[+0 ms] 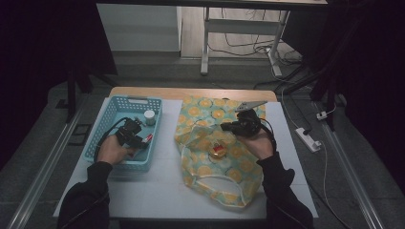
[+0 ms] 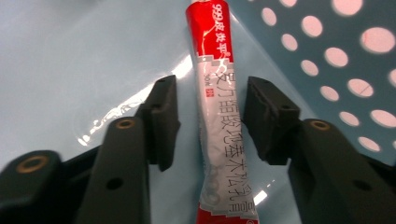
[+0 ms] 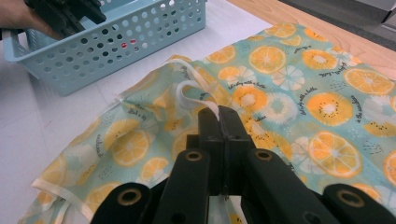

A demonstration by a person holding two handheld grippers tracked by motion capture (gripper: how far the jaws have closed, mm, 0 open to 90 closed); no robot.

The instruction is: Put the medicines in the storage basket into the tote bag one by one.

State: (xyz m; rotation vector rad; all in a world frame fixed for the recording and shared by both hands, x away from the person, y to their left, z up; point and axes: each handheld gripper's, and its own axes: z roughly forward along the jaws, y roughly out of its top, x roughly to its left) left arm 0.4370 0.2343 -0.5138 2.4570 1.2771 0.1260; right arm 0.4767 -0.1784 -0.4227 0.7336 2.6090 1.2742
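Looking along the left gripper, printed red-white tube lies between its jaws.

Both forearms, in dark sleeves, are seen coming in from the bottom of the high view. The left hand is stretched forward and slightly inward, and the left gripper is pointed down and to the right. Its jaws are seen standing apart in the left gripper view, with clear gaps inside both pads. The right hand is raised at mid-height, and the right gripper is angled forward and leftward, its jaws pressed fully together.
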